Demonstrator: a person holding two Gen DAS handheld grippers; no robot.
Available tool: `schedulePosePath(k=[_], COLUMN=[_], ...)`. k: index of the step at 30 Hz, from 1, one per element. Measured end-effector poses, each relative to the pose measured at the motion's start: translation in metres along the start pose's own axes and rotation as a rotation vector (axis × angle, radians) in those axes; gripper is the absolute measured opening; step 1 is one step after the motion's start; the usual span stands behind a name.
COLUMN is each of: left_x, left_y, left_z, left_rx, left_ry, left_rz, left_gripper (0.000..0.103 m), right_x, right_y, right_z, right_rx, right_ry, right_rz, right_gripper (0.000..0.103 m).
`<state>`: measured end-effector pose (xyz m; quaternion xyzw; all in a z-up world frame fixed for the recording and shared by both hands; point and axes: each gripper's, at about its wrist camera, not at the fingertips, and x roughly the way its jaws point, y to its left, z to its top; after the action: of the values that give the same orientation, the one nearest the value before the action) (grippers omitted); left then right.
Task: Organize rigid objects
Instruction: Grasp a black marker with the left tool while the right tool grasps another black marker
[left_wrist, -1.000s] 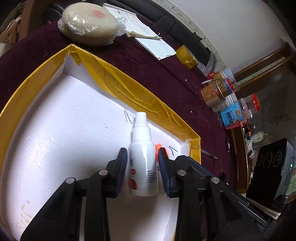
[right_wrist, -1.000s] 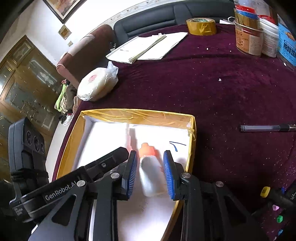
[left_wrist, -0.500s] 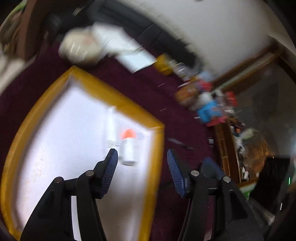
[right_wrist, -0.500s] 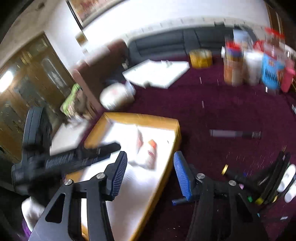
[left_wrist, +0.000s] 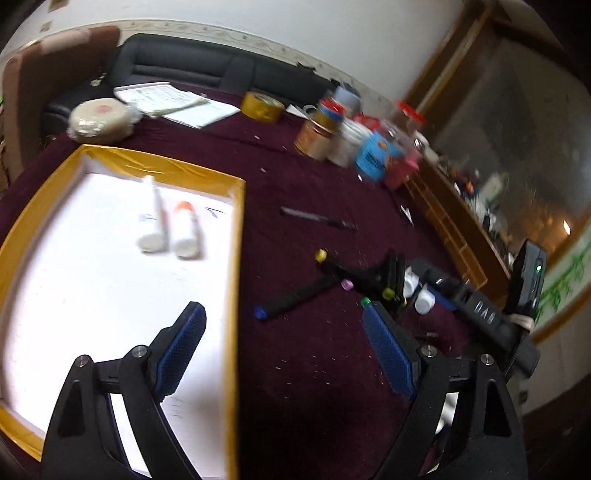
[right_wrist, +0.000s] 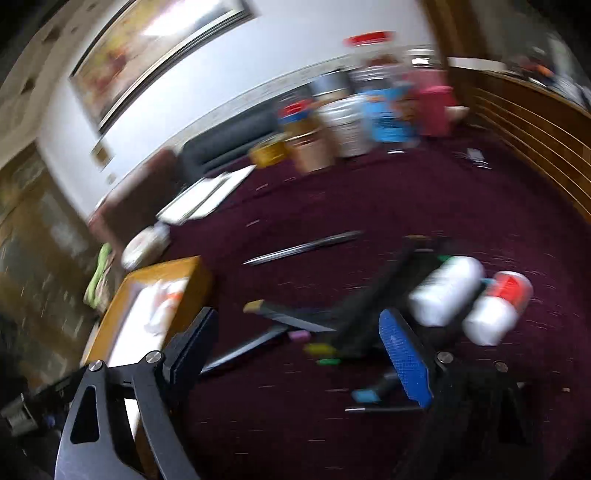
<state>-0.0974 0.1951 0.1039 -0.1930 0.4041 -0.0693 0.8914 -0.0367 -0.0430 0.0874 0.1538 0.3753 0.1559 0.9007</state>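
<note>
A yellow-edged white tray (left_wrist: 236, 258) lies on the maroon table; it also shows in the right wrist view (right_wrist: 173, 269). In it lie a white spray bottle (left_wrist: 152, 221) and an orange-capped white bottle (left_wrist: 184, 230), side by side. My left gripper (left_wrist: 284, 350) is open and empty above the tray's right edge. My right gripper (right_wrist: 295, 354) is open and empty over a pile of dark markers (right_wrist: 332, 325) with coloured caps. Two white bottles (right_wrist: 469, 299) lie right of the pile. The right wrist view is blurred.
A black pen (left_wrist: 317, 218) lies between the tray and the markers (left_wrist: 295, 295). Jars and cans (left_wrist: 354, 136), a tape roll (left_wrist: 261, 107), papers (left_wrist: 173, 103) and a wrapped round cake (left_wrist: 100, 118) stand at the far side. A wooden rail (left_wrist: 454, 221) borders the right.
Both grippers let go of their bottles in the tray, opened wide, and pulled back and to the right. The right gripper now hangs over the marker pile.
</note>
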Motion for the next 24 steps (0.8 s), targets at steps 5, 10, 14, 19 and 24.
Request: schedulePosePath(k=[5,10,14,19,24], left_x=[0.023,0.051,0.087,0.124,0.131], left_y=[-0.027,-0.054,-0.069,-0.068,-0.061], left_z=[-0.003,-0.013,-0.007,0.001,-0.004], left_rx=[0.069,0.189,0.343,0.438,0.405], left_ry=[0.033,0.094,0.131,0.182,0.194], left_rz=[0.068,0.13,0.266,0.38,0.284], left_gripper=[0.087,0.087,0.087,0.087,0.059], right_x=[-0.012,0.007,0.005,0.01,0.011], right_y=[-0.047,-0.091,-0.089,-0.087,-0.088], right_z=[0.015,0.02,0.02,0.016,0.017], right_rx=[-0.001,0.044,0.026,0.017,0.023], right_ry=[-0.064,-0.066,-0.088,-0.05,-0.048], right_rz=[-0.062,-0.037,-0.001,-0.005,-0.018], right_gripper=[0.085,0.078,0.077,0.078,0.078])
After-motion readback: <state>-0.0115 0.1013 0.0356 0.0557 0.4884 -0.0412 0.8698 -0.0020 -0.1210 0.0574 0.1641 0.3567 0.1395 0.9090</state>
